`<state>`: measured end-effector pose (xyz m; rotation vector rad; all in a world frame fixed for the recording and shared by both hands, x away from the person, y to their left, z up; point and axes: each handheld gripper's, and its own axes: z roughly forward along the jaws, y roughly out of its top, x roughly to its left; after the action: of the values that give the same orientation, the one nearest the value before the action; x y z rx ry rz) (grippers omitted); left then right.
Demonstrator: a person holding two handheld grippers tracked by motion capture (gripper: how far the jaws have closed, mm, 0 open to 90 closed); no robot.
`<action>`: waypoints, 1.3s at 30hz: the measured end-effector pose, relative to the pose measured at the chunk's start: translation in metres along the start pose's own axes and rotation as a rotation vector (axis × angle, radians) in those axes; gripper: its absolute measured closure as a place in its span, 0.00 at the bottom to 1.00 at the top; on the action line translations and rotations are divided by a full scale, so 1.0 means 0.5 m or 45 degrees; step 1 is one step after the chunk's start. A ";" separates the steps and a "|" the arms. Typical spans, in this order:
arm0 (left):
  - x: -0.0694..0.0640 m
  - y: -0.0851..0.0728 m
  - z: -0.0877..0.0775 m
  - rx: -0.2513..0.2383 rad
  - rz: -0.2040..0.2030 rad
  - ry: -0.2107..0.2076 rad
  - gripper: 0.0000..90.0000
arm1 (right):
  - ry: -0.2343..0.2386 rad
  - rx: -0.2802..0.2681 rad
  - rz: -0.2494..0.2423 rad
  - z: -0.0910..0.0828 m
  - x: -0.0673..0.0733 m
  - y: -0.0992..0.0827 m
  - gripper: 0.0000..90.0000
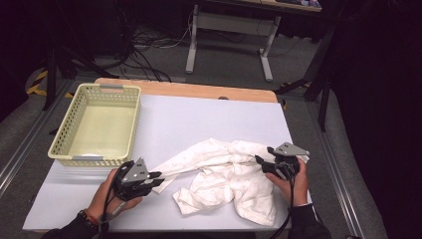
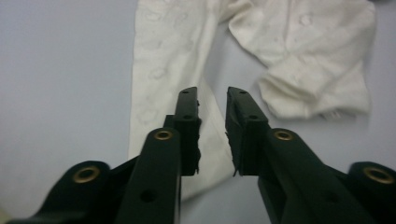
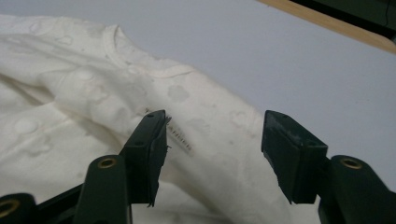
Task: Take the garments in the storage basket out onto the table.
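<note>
A crumpled white garment (image 1: 224, 174) with a faint print lies on the pale table (image 1: 199, 117), one long sleeve stretched out to the left. My left gripper (image 1: 158, 179) sits at the end of that sleeve. In the left gripper view its jaws (image 2: 212, 95) stand a little apart over the sleeve (image 2: 159, 70), with nothing pressed between them. My right gripper (image 1: 260, 163) is at the garment's right side. Its jaws (image 3: 215, 123) gape wide just above the cloth (image 3: 93, 93) near the neckline, holding nothing.
A pale yellow perforated plastic basket (image 1: 89, 160) stands at the table's back left. A wooden strip (image 1: 189, 89) runs along the far edge. Beyond it are cables and desk legs (image 1: 191, 50) on the floor.
</note>
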<state>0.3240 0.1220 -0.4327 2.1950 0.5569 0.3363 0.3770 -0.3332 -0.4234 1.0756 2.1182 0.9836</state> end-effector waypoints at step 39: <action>0.126 0.157 0.258 0.265 -0.166 0.033 1.00 | 0.124 0.268 0.033 0.139 -0.079 0.056 0.98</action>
<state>0.4543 0.0236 -0.4485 2.3412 0.7757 0.2466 0.4610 -0.3306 -0.4348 1.1796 2.3337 0.8541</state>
